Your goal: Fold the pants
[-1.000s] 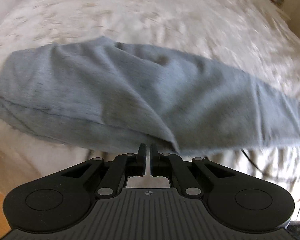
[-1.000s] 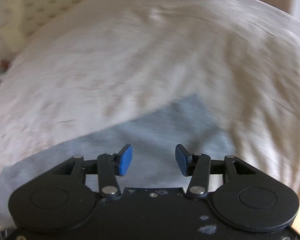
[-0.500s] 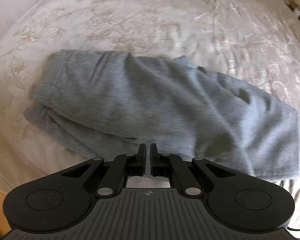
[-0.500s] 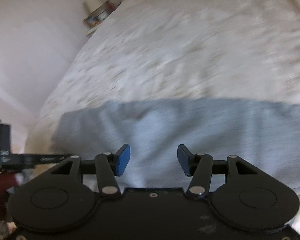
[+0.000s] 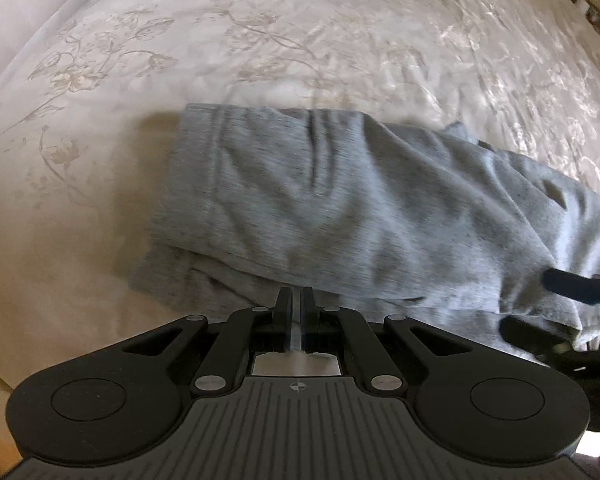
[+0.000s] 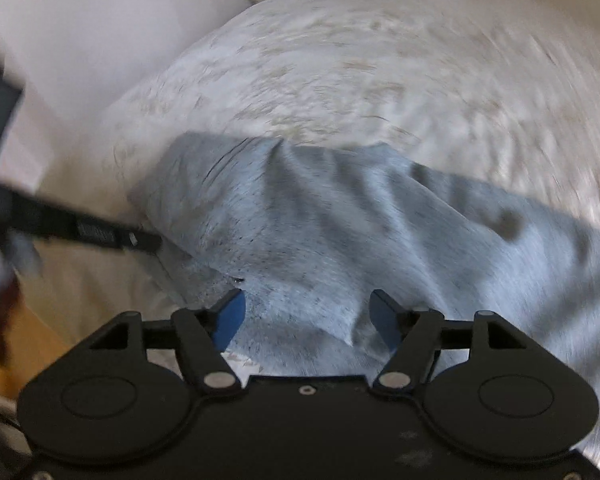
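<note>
In the left wrist view we see the left gripper [image 5: 296,304] at the lower centre of the frame, pointing steeply down, its jaws pressed together on the near edge of the pants [image 5: 340,208]; a thin strip of grey cloth shows between the fingers. The pants lie folded double across the middle of the frame on the bedspread [image 5: 260,40], which fills the upper half with its pale flower pattern. At the right edge, the dark fingers of the right gripper [image 5: 556,304] reach in over the cloth.

In the right wrist view the right gripper [image 6: 306,318] tilts down over the pants [image 6: 380,232]. Its jaws have just been opening and stand wide; grey cloth lies between the blue pads [image 6: 230,320], which do not press it. The left gripper [image 6: 112,236] enters from the left, meeting the cloth's corner.
</note>
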The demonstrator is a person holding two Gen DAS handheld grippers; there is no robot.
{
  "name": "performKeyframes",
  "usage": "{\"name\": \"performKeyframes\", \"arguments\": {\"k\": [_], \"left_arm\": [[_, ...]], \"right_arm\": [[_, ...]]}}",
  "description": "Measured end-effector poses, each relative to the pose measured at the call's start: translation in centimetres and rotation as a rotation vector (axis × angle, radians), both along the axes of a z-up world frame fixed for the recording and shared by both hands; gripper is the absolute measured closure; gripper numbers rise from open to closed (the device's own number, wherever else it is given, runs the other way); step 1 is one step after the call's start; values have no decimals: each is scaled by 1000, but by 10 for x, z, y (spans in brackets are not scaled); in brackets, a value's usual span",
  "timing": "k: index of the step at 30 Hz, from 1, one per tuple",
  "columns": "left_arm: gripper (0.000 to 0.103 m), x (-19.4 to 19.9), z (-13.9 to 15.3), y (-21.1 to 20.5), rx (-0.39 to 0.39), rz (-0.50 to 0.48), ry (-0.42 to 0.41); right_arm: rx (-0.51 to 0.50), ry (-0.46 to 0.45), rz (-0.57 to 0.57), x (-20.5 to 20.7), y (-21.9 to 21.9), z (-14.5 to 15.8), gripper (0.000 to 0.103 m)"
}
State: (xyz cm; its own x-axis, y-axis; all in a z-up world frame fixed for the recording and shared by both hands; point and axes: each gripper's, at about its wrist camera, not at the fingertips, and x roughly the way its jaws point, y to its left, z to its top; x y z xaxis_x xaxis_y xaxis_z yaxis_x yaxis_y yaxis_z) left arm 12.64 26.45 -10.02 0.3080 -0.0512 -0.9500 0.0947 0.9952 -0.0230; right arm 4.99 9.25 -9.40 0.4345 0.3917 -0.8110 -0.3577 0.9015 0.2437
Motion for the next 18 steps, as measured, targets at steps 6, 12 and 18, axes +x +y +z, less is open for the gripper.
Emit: {"name": "performKeyframes", "arguments": {"k": [6,12,18], "left_arm": [[99,4,2,22,-38,7,8],[99,4,2,27,-59,-8,10],[99,3,13,28,-83,-26,-5]], "right_arm": [[-211,-103,163,-2,49,-25,31],[-419,-260,369,-12,87,-49,58],[-387,-261,373,-2,83,-38,95]]}}
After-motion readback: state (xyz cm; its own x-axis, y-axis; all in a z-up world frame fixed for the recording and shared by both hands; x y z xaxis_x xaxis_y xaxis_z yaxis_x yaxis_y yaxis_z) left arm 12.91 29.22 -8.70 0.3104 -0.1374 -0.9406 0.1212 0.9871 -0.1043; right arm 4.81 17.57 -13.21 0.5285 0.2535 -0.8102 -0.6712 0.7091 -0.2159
